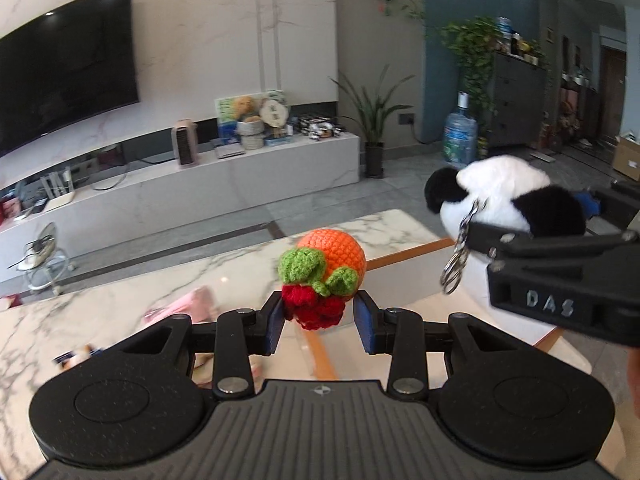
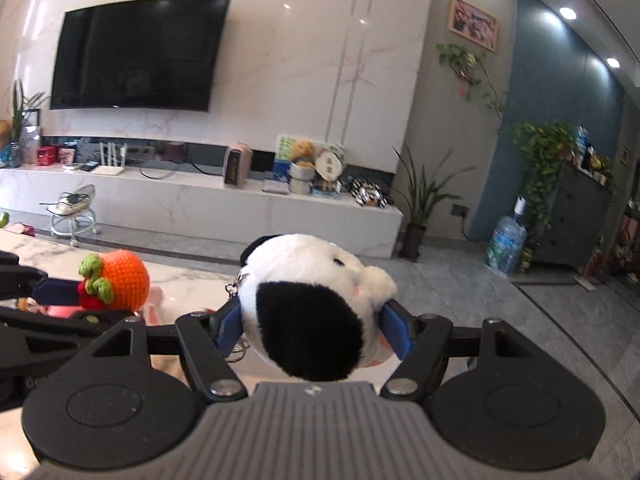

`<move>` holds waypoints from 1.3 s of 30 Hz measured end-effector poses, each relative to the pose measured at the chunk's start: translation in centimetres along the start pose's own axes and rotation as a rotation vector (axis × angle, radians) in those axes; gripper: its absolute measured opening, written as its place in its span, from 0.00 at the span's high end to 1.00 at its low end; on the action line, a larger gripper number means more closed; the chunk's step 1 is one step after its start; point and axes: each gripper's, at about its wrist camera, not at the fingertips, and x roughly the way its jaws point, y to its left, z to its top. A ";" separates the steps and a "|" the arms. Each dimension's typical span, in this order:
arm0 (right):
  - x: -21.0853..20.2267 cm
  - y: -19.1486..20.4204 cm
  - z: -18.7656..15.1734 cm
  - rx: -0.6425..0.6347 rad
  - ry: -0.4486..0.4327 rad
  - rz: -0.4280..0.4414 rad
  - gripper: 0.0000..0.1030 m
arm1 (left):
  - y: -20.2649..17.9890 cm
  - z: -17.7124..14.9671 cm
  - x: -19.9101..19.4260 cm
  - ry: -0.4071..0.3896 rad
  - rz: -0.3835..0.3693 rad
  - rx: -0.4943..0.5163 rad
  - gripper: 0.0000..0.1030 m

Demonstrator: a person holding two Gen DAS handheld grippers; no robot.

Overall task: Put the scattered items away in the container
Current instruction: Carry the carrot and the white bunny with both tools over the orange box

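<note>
Two items are already lifted above the white marble tabletop point(image 1: 120, 300): the crocheted orange ball with green leaves and red base point(image 1: 324, 276) is pinched narrowly in the left gripper point(image 1: 320, 316), and the black-and-white plush panda keychain point(image 2: 312, 304) is clamped in the wider-set right gripper point(image 2: 314, 328). No container is seen in either view, so both drops are judged still undone, and a pink item point(image 1: 188, 304) remains on the tabletop. The two grippers are held close beside each other, while beyond the tabletop's far edge open grey floor point(image 1: 320, 196) is seen up to the white TV bench point(image 1: 200, 176).

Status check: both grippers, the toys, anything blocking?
Left gripper shut on crochet orange. Right gripper shut on plush panda. Both held above marble table. Container not in view; nothing blocking seen.
</note>
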 end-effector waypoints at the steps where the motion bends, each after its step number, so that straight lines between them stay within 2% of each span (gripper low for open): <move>1: 0.5 -0.6 -0.2 0.005 0.012 -0.004 0.30 | -0.3 0.2 0.6 0.007 -0.011 0.008 0.58; 10: 5.9 -4.5 -3.0 0.084 0.168 0.006 0.30 | -1.9 0.0 6.5 0.136 -0.088 0.041 0.58; 20: 13.4 -6.8 -5.4 0.255 0.373 0.148 0.30 | -2.5 -0.8 13.4 0.248 -0.100 0.123 0.58; 24: 16.4 -7.4 -5.7 0.333 0.456 0.201 0.30 | -2.4 -1.2 15.2 0.265 -0.094 0.182 0.58; 28: 18.0 -7.3 -5.7 0.328 0.481 0.211 0.30 | -2.4 -1.7 16.7 0.283 -0.076 0.222 0.58; 32: 18.9 -6.8 -5.7 0.344 0.499 0.227 0.30 | -3.1 -2.3 17.3 0.293 -0.035 0.306 0.58; 39: 19.9 -6.0 -5.7 0.393 0.545 0.266 0.29 | -3.4 -2.9 17.8 0.294 -0.013 0.344 0.56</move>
